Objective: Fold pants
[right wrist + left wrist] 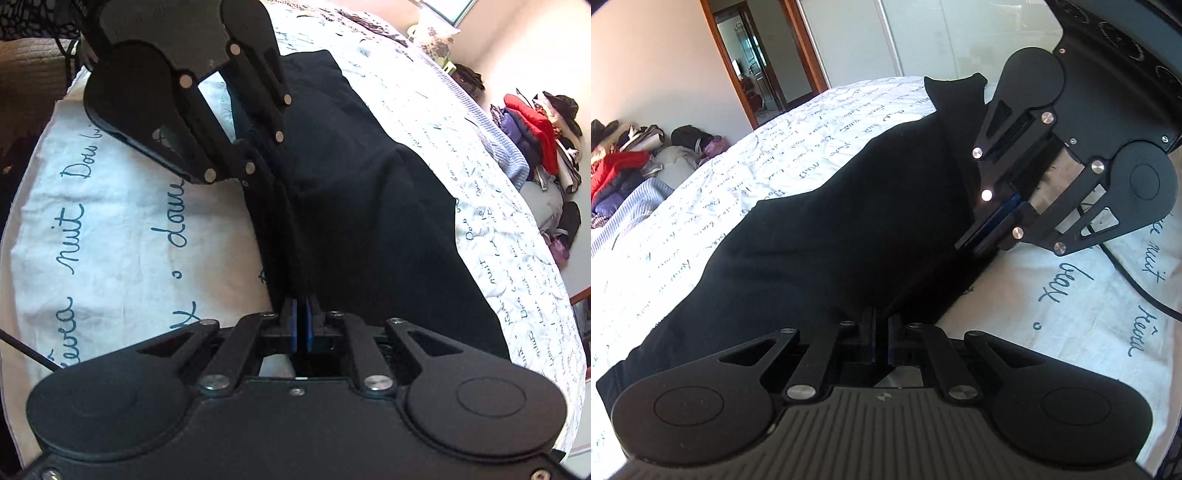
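The black pants (820, 229) lie spread along the bed (849, 110), on a white cover printed with blue handwriting. Both grippers grasp the same near edge of the garment.

- Left gripper (881, 325): jaws closed to a narrow gap, pinching the pants edge.
- Right gripper (301, 317): blue pads (294, 325) nearly together, fabric clamped between them.

In each wrist view the other gripper shows further along that edge — also clamped on the cloth. A pile of clothes (535, 125), including a red jacket, sits beyond the bed by the wall.
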The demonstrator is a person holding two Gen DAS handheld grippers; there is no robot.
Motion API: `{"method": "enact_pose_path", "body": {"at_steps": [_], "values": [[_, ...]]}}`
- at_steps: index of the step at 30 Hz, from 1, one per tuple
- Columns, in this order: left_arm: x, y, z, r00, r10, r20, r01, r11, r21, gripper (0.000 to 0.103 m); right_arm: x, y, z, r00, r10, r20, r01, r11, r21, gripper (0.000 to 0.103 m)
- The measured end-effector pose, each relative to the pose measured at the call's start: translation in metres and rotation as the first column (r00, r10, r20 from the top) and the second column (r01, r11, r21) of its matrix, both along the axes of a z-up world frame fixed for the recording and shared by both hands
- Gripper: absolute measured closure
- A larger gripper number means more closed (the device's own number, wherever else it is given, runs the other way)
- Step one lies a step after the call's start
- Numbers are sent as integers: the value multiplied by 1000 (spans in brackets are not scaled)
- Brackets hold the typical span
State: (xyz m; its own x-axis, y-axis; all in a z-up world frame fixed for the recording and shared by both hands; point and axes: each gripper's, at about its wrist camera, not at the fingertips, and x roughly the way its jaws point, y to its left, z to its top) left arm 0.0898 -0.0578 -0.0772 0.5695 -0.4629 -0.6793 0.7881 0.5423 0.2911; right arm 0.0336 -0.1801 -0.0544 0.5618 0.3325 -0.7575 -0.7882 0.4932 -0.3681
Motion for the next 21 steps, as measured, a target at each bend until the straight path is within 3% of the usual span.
{"method": "enact_pose_path", "body": {"at_steps": [6,9,10,12,13,15,18,21], "values": [[-18,-1,0,999,-38,1,38,998,41,96,-14,-2,-6,999,3,39,-3,1000,-10,96],[-19,1,7,997,-64,-30,66,996,56,71,-6,0,-10,998,-25,52,24,999,22,95],[-20,2,10,998,-65,-28,66,996,58,54,-7,-4,-9,998,-36,57,33,999,40,94],[-27,5,21,998,-62,17,61,997,44,36,-16,-19,3,999,-45,30,42,996,82,81],[-29,7,27,998,-62,32,61,998,32,33,-21,-30,11,999,-50,9,48,992,118,75],[-30,8,40,998,-58,33,59,998,-27,32,-33,-60,26,995,-86,-52,95,974,204,74],[-16,-6,57,999,-23,-23,19,988,-155,23,-49,-111,44,973,-216,-75,228,943,241,74],[6,-37,58,991,-59,-122,22,959,-283,21,-45,-163,60,911,-412,-27,404,875,268,66]]}}
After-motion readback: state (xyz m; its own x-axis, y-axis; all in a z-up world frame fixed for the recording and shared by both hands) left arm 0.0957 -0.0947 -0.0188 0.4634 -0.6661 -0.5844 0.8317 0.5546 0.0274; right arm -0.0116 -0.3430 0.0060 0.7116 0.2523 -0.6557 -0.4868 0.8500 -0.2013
